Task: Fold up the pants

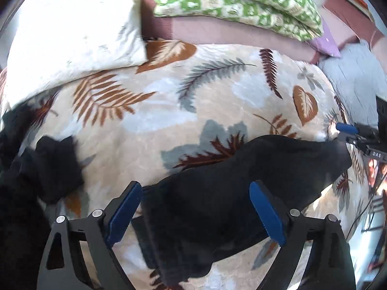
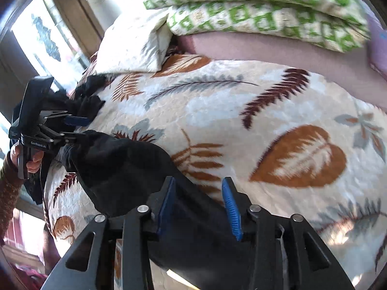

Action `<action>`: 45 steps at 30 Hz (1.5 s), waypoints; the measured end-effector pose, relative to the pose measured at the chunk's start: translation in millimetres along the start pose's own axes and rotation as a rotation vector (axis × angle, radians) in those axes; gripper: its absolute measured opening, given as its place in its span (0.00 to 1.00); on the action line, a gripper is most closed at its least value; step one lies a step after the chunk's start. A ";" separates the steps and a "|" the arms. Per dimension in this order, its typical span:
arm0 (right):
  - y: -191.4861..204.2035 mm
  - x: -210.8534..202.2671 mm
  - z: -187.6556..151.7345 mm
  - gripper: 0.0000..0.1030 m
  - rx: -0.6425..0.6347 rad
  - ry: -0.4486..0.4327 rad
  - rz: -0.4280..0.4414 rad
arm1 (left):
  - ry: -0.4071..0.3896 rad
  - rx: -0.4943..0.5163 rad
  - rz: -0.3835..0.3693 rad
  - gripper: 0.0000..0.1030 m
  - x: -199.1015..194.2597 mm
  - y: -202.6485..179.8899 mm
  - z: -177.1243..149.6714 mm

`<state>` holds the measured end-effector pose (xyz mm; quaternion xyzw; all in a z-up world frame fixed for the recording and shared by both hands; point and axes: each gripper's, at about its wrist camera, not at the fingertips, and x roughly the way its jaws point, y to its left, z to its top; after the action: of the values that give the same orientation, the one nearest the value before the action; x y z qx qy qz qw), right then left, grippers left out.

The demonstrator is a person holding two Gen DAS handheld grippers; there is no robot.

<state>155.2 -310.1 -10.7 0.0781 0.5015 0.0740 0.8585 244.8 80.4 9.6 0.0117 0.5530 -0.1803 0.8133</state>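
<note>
pants [image 1: 241, 193]: black, soft, folded, lying on leaf-print fleece blanket [image 1: 157, 111] on bed; lower edge cut off | left tongs [image 1: 196, 213]: spread wide, nothing gripped | right tongs [image 2: 199, 207]: part open, nothing gripped | dark clothing [image 1: 36, 169] at left: blurred | green-patterned pillows [image 1: 241, 2] behind.

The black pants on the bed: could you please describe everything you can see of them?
The black pants are soft, dark, fleecy-looking cloth, lying in a long folded band across the leaf-print blanket. The left tongs and right tongs stand open above them, pads clear. More black cloth is bunched nearby.
</note>
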 end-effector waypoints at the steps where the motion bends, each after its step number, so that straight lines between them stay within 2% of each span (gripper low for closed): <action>1: -12.3 -14.1 -10.8 0.51 0.039 -0.006 -0.021 | 0.002 -0.035 -0.002 0.89 -4.8 8.7 -8.2; 6: -79.9 -59.5 -77.1 0.54 0.279 0.003 -0.100 | 0.085 -0.159 -0.012 0.89 4.2 23.6 -39.2; 10: -120.8 -76.8 -123.2 0.57 0.475 -0.008 -0.118 | 0.126 -0.233 -0.084 0.89 24.7 18.2 -49.8; 13: -132.2 -74.3 -141.8 0.57 0.546 -0.002 -0.114 | 0.132 -0.229 -0.047 0.89 31.0 14.2 -52.1; 15: -134.6 -68.5 -147.1 0.57 0.570 -0.003 -0.107 | 0.130 -0.233 -0.038 0.91 33.1 11.1 -51.3; 18: -137.4 -56.9 -150.2 0.59 0.635 -0.016 -0.048 | 0.143 -0.235 -0.013 0.95 43.1 13.2 -53.4; 21: -134.8 -47.5 -146.8 0.63 0.640 -0.019 -0.085 | 0.159 -0.242 0.015 0.97 51.0 16.8 -57.7; 23: -133.5 -47.5 -146.7 0.71 0.659 -0.043 -0.073 | 0.182 -0.266 -0.004 0.99 57.7 22.0 -63.4; 24: -132.5 -47.3 -146.9 0.72 0.665 -0.048 -0.066 | 0.209 -0.287 -0.021 0.99 66.3 25.7 -66.9; 28: -127.3 -47.0 -146.3 0.72 0.642 -0.036 -0.073 | 0.155 -0.277 0.026 0.99 66.8 19.4 -63.4; 31: -126.4 -47.2 -147.9 0.72 0.654 -0.038 -0.061 | 0.098 -0.324 0.007 0.99 62.1 23.9 -61.1; 35: -128.8 -49.2 -154.0 0.71 0.698 -0.065 -0.018 | 0.093 -0.355 -0.022 0.99 68.0 27.6 -62.4; 36: -128.4 -48.8 -154.5 0.69 0.702 -0.067 -0.003 | 0.084 -0.367 -0.045 0.97 67.0 27.1 -62.9; 37: -127.5 -48.1 -155.3 0.60 0.707 -0.073 0.016 | 0.073 -0.386 -0.068 0.94 67.1 30.1 -64.2; 38: -126.6 -46.3 -156.6 0.35 0.712 -0.076 0.044 | 0.053 -0.414 -0.082 0.86 64.4 33.1 -66.2; 39: -125.5 -42.7 -157.5 0.23 0.719 -0.072 0.079 | 0.040 -0.434 -0.092 0.73 62.2 37.1 -70.2; 40: -124.0 -38.5 -158.3 0.19 0.726 -0.063 0.099 | 0.031 -0.452 -0.099 0.64 59.8 41.3 -74.1; 41: -121.5 -37.1 -158.8 0.18 0.724 -0.064 0.074 | 0.028 -0.474 -0.114 0.45 58.2 45.9 -78.7; 42: -119.0 -36.5 -158.5 0.17 0.714 -0.071 0.056 | 0.031 -0.498 -0.153 0.38 58.0 52.7 -83.9; 43: -118.0 -37.1 -158.7 0.16 0.712 -0.084 0.053 | 0.031 -0.519 -0.174 0.37 58.0 59.7 -88.6; 45: -119.4 -41.2 -160.4 0.15 0.730 -0.120 0.055 | 0.023 -0.519 -0.155 0.36 55.7 57.7 -93.0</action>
<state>1.0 -425.6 -78.3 0.3969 0.4414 -0.0915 0.7995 197.2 139.1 -87.2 -0.2375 0.5892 -0.0940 0.7666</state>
